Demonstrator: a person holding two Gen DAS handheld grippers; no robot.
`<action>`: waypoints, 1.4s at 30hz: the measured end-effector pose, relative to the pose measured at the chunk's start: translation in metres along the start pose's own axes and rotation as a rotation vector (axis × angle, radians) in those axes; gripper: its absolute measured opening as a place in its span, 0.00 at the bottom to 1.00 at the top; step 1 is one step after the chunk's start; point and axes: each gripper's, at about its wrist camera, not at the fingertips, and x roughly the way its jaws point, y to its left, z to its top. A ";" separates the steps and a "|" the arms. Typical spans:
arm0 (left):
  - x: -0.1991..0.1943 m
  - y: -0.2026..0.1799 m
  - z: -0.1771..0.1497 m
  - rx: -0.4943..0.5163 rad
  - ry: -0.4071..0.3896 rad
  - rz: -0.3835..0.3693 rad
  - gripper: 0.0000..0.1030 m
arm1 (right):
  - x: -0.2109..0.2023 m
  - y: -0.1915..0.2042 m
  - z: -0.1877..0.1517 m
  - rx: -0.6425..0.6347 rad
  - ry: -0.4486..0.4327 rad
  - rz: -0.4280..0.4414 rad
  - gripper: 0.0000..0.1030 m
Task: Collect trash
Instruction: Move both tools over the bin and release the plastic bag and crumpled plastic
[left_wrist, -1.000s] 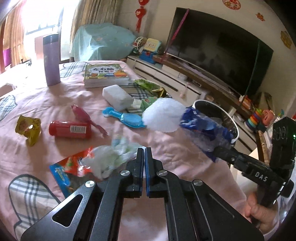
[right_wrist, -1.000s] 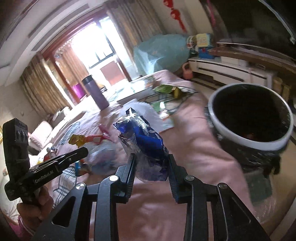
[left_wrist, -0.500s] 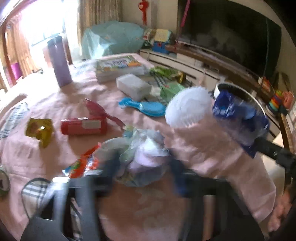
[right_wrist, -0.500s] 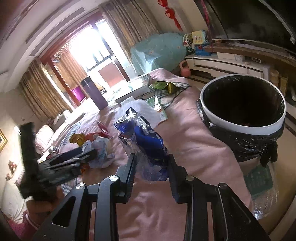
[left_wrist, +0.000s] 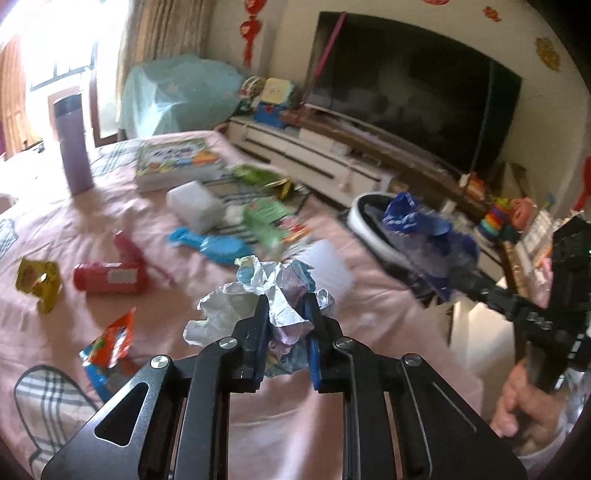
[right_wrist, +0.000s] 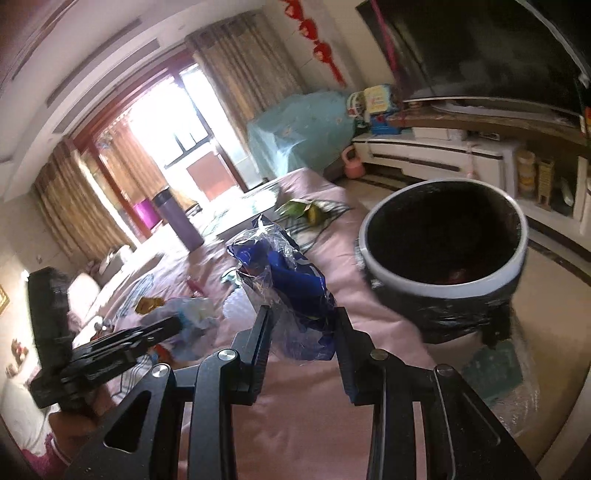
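**Two loads held near the bin**

A crumpled paper wad (left_wrist: 275, 295) is clenched between the left gripper (left_wrist: 284, 314) jaws above the pink cloth (left_wrist: 369, 332). A blue wrapper (right_wrist: 295, 291) is gripped by the right gripper (right_wrist: 301, 325), carried high beside the bin (right_wrist: 443, 258), presumably so both can be dropped in.

The crumpled paper wad (left_wrist: 273, 295) sits between the fingers (left_wrist: 255, 328) of the left gripper (left_wrist: 284, 325), above the surface (left_wrist: 288, 424). At its 2 o'clock, the right gripper (right_wrist: 301, 332) holds a plastic wrapper (right_wrist: 295, 280) near the trash bin (right_wrist: 517, 269). At its 9 o'clock lies a bottle (left_wrist: 110, 277); a flask (left_wrist: 72, 147) stands at 10.
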 end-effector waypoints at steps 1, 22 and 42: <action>0.001 -0.005 0.003 0.005 -0.003 -0.015 0.16 | -0.002 -0.005 0.001 0.008 -0.007 -0.009 0.32; 0.070 -0.116 0.059 0.156 0.028 -0.194 0.16 | -0.012 -0.090 0.032 0.102 -0.038 -0.169 0.32; 0.153 -0.138 0.082 0.185 0.115 -0.201 0.45 | 0.019 -0.124 0.062 0.098 0.017 -0.229 0.36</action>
